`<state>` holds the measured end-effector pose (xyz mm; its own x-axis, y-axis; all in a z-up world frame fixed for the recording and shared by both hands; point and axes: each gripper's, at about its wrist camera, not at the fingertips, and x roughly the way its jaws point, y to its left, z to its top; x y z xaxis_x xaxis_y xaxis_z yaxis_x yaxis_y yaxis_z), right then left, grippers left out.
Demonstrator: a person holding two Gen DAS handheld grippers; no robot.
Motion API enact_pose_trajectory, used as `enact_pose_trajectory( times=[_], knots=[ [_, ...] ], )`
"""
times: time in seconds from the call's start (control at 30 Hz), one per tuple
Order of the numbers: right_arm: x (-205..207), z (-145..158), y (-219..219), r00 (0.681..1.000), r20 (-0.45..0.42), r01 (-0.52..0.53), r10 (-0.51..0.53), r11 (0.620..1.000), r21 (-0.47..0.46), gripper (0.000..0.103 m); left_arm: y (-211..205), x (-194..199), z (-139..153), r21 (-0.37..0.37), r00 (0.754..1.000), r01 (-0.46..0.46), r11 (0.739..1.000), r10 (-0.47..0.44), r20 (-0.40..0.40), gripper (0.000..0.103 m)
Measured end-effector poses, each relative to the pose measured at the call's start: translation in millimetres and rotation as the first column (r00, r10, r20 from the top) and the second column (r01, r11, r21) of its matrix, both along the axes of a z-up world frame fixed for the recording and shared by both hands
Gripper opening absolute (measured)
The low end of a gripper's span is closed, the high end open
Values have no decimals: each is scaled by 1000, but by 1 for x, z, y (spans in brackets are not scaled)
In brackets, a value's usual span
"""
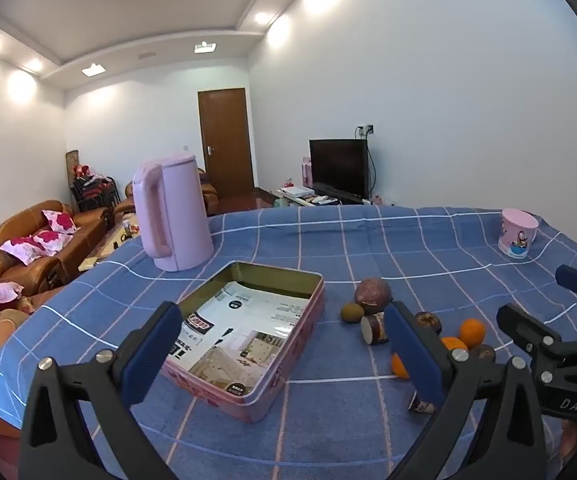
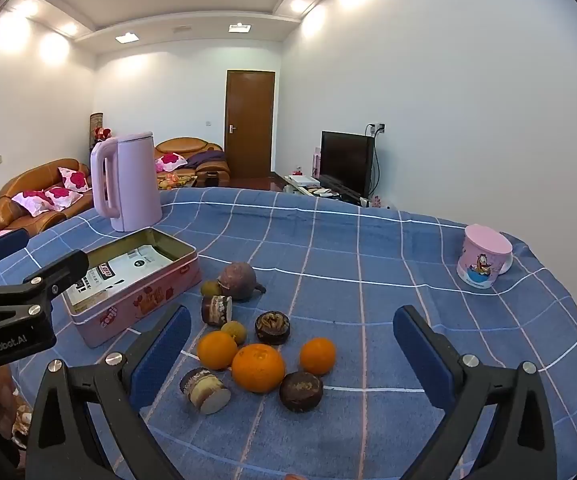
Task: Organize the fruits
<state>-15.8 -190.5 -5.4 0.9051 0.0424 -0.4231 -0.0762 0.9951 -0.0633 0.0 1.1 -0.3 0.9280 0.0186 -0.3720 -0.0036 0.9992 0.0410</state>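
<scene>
Both tools are released, jaws wide with nothing between them: the left tool (image 1: 284, 354) hovers low in its frame over the near end of the pink tin (image 1: 248, 334), and the right tool (image 2: 292, 354) hangs at the bottom of its frame above the oranges (image 2: 258, 367) and other fruit. The fruit sits centre-frame on the blue checked bench (image 2: 368, 248), just right of the tin, while a pink kettle (image 2: 124, 180) stands upper left and a pink cup (image 2: 484, 256) far right.

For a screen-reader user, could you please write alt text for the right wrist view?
The open right gripper hovers over loose fruit, including three oranges, on a blue checked tablecloth. An open pink tin lies to the left beside the left gripper, with a pink kettle behind and a pink cup far right.
</scene>
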Motion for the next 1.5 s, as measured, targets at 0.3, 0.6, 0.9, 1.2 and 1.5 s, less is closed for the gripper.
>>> enact_pose_trajectory(
  times=[0.3, 0.6, 0.9, 1.2, 1.5],
  knots=[
    [0, -3, 0, 1000, -15, 3, -3, 1000, 10, 102, 1, -2, 0, 11, 1000, 1, 1000, -1, 4, 103],
    [1, -7, 1, 1000, -12, 6, -6, 1000, 14, 102, 0, 0, -4, 13, 1000, -4, 1000, 3, 9, 103],
    [-5, -6, 3, 1000, -3, 14, -14, 1000, 20, 102, -1, 0, -5, 10, 1000, -2, 1000, 2, 8, 103],
    [-6, -6, 2, 1000, -3, 21, -21, 999, 25, 102, -2, 1, -6, 7, 1000, -3, 1000, 3, 0, 103],
    [-7, -6, 1, 1000, -6, 22, -22, 1000, 23, 102, -3, 3, -10, 12, 1000, -3, 1000, 3, -5, 103]
  ],
)
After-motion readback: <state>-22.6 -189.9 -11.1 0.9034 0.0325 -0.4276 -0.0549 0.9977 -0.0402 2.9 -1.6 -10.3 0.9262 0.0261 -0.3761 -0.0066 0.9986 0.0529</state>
